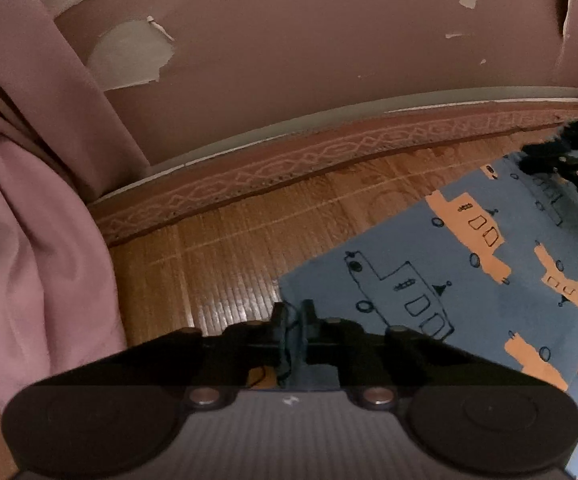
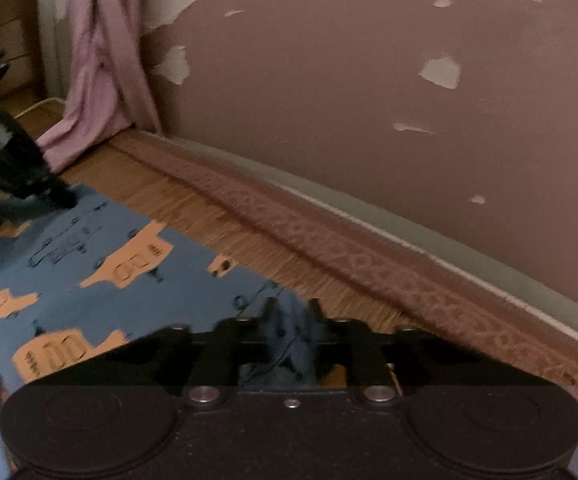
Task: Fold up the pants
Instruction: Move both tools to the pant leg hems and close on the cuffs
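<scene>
Left gripper: my fingers are pinched narrow on a corner of the pants, blue fabric bunched between them.
Right gripper: I hold it nearly closed too, clamped on another corner of the same cloth, with a fold gathered in the gap.
Pants: blue, printed with orange and outlined vehicles, spread flat on the surface between my two grippers; in the left view they run away to the right, in the right view to the left.
Mat: brown woven bamboo under the pants, bare on the wall side of the cloth.
Border: patterned pinkish edging along the mat's far side.
Curtain: pink, hanging at my left, its hem reaching the mat.
Wall: mauve paint, peeled in pale patches.
</scene>
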The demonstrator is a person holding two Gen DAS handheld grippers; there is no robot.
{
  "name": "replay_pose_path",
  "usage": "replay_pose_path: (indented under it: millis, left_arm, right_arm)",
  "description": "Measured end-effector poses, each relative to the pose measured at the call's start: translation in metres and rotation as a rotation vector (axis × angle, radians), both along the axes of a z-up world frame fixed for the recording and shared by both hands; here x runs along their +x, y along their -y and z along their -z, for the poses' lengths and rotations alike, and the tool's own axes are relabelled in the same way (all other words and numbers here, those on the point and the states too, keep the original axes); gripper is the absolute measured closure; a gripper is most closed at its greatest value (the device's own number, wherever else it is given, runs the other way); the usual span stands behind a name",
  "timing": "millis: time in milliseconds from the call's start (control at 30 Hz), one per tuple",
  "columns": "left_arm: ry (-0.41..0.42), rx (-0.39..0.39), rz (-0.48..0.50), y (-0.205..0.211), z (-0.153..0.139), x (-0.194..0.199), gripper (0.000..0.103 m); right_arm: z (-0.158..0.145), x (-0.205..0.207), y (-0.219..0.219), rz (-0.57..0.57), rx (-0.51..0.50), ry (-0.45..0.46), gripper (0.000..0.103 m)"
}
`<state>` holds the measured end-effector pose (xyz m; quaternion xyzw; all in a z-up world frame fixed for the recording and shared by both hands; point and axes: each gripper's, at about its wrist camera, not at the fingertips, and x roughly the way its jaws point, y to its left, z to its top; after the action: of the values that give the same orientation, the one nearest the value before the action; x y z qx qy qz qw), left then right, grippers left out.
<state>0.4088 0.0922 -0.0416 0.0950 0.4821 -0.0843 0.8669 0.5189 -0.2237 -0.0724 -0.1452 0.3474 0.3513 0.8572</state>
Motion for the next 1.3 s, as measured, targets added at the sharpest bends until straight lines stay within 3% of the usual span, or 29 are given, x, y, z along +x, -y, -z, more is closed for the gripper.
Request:
replay_pose_path:
  millis: [133, 367, 433, 533, 633, 733, 800, 833, 867, 900, 933, 1133, 1200, 1300]
  left_arm:
    - [0.051, 0.028, -0.047, 0.003, -0.004, -0.005, 0.1]
    - [0.251, 0.072, -0.152, 0.002, -0.034, -0.005, 0.1]
    - [0.275, 0.085, -0.205, 0.002, -0.036, 0.0, 0.1]
    - [0.253, 0.107, -0.236, 0.001, -0.024, 0.012, 0.1]
    - [0.231, 0.099, -0.202, -0.004, -0.005, 0.022, 0.099]
    - [0.203, 0.043, -0.174, -0.019, 0.002, 0.022, 0.082]
    - [0.225, -0.001, -0.157, -0.035, -0.003, 0.017, 0.046]
    - [0.242, -0.018, -0.141, -0.042, -0.005, 0.013, 0.042]
    - [0.257, -0.038, -0.113, -0.051, -0.008, 0.009, 0.04]
    - [0.267, -0.048, -0.084, -0.06, -0.011, 0.006, 0.039]
    - [0.267, -0.048, -0.064, -0.066, -0.013, 0.003, 0.039]
    - [0.205, -0.132, -0.076, -0.108, -0.013, 0.007, 0.044]
    - [0.192, -0.125, -0.071, -0.112, -0.011, 0.008, 0.052]
    - [0.192, -0.114, -0.009, -0.108, -0.012, 0.003, 0.052]
  right_arm:
    - [-0.004, -0.013, -0.009, 0.009, -0.035, 0.043, 0.1]
    - [-0.04, -0.006, -0.034, 0.092, -0.054, 0.326, 0.101]
    - [-0.04, 0.003, -0.048, 0.089, -0.08, 0.361, 0.1]
    - [-0.028, 0.022, -0.064, 0.112, -0.088, 0.308, 0.1]
    - [-0.01, 0.037, -0.073, 0.137, -0.112, 0.248, 0.1]
    - [-0.003, 0.048, -0.074, 0.133, -0.111, 0.19, 0.097]
    - [-0.006, 0.052, -0.067, 0.113, -0.067, 0.147, 0.08]
    - [-0.009, 0.051, -0.064, 0.09, -0.035, 0.136, 0.074]
    - [-0.011, 0.049, -0.062, 0.059, -0.003, 0.127, 0.059]
    - [-0.014, 0.048, -0.061, 0.028, 0.021, 0.121, 0.043]
    - [-0.016, 0.048, -0.063, -0.002, 0.036, 0.113, 0.039]
    - [-0.015, 0.051, -0.097, -0.089, 0.035, 0.07, 0.038]
    - [-0.011, 0.057, -0.111, -0.103, 0.013, 0.064, 0.038]
    - [-0.007, 0.058, -0.121, -0.12, -0.013, 0.055, 0.038]
